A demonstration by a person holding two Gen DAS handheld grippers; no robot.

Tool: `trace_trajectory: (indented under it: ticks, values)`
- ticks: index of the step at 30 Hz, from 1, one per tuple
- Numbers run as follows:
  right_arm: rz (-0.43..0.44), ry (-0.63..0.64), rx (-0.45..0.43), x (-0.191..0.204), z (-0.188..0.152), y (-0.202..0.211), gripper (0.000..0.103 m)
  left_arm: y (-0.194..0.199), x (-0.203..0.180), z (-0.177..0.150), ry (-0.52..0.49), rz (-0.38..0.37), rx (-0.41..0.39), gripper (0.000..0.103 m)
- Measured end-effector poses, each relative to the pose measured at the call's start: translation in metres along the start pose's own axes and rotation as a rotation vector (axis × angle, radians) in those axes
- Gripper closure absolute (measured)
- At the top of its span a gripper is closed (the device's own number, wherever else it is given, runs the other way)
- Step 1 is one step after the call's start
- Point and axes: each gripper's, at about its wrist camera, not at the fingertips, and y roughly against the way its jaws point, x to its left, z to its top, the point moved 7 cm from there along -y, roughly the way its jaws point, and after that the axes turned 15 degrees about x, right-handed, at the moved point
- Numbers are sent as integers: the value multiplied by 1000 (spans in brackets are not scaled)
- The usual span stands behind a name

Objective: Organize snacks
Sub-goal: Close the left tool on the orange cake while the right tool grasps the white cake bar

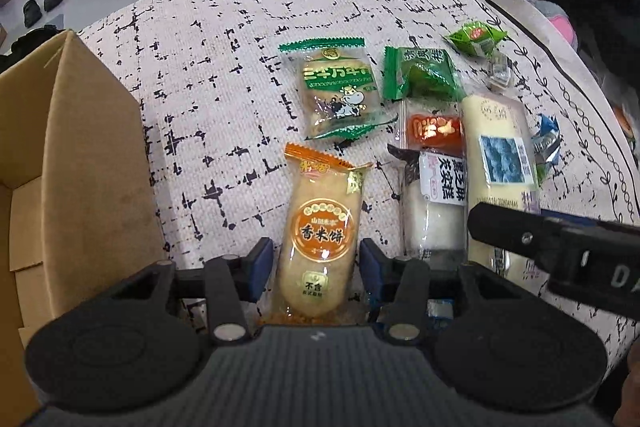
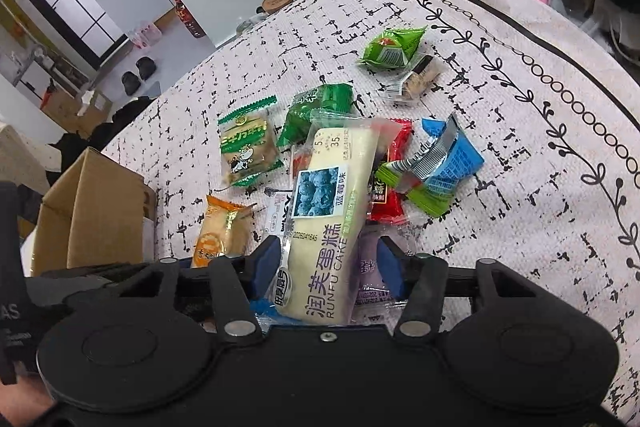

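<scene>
Snacks in slick, crinkly film lie on the surface: rice cracker (image 1: 320, 239) (brittle) between the released left hand-held gripper (image 1: 318, 259), soft cake (image 2: 324, 227) straddled mid-length by the unclenched right hand-held gripper (image 2: 328, 263).

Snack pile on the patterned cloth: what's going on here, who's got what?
A person works two handheld grippers over loose snacks. The left gripper straddles the orange rice cracker pack, fingers either side, not clearly clamped. The right gripper likewise brackets the blueberry cake pack, which lies over other packets. The cardboard box stands open on the left; whether any snack is inside cannot be seen.
</scene>
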Motion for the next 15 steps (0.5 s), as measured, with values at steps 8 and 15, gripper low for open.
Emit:
trace_trajectory:
  ticks: [8,15]
  values:
    - [37,9,-6,5,-1,9,76,12,-3,-3,32,-21,-47,69]
    - [77,7,-51,13,-3,26,77,41,-1,-1,43,-43,-120,69]
